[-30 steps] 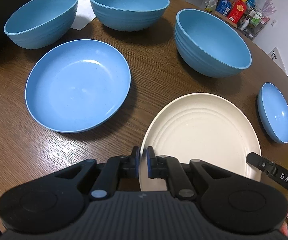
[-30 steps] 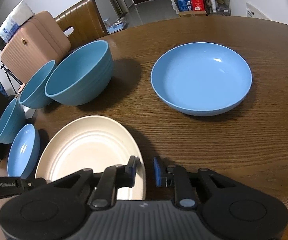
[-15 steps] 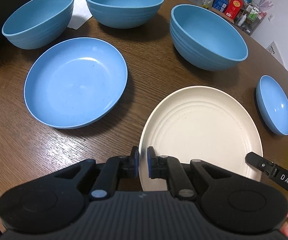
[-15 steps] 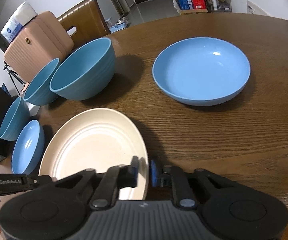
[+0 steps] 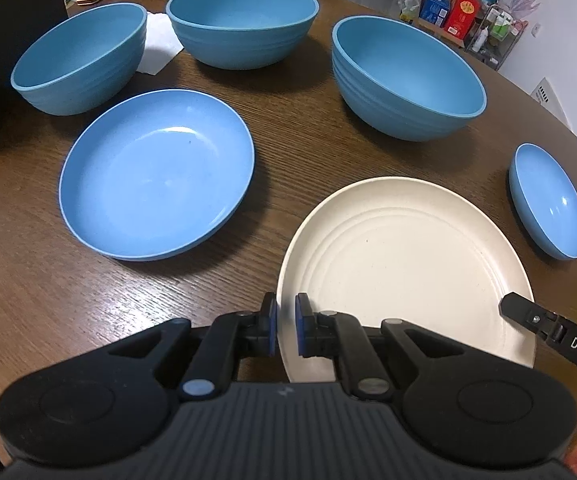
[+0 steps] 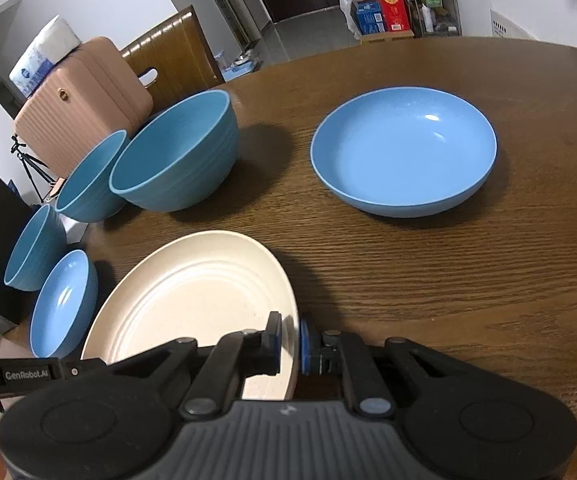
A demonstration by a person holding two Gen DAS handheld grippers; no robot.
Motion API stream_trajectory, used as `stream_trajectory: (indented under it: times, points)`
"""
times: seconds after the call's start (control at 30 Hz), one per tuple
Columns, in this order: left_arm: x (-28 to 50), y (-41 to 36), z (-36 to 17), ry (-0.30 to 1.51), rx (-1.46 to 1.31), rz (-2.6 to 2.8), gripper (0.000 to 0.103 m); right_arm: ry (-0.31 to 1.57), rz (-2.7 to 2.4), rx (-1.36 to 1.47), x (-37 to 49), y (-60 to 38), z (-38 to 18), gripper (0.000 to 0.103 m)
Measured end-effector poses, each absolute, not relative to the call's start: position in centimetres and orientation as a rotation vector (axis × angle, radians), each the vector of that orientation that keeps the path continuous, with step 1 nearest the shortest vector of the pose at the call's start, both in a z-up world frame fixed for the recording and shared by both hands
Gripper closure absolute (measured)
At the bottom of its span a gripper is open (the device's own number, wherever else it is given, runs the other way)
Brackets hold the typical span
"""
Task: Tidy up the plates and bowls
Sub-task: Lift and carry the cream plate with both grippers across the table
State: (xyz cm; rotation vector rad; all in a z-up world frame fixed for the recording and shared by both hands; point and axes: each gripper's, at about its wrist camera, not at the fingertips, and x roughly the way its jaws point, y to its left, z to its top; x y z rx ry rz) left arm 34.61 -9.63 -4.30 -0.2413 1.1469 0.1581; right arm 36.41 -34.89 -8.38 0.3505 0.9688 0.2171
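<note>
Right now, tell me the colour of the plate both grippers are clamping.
Cream plate; left wrist view shows it best.

Soft indoor overhead light, fairly dim; white glare spots on glossy shallow light-blue plate (image 6: 404,152) beyond the gripper, soft shadows beside bowls, strong fisheye bending, dark corner vignetting, sharp.

A home dining room: a round wooden table (image 6: 428,280) with a wooden chair (image 6: 176,54) at it, a pink suitcase (image 6: 80,108) nearby, and boxes and bottles (image 6: 404,8) against the wall.
</note>
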Motion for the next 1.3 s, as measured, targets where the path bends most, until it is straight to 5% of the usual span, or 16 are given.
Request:
stream_trajectory:
  times: [1.3]
  points:
    - [22.8, -5.0, -0.6, 1.052, -0.228, 0.154, 0.093, 0.890, 0.249, 0.287, 24.1, -30.1, -3.8, 0.094]
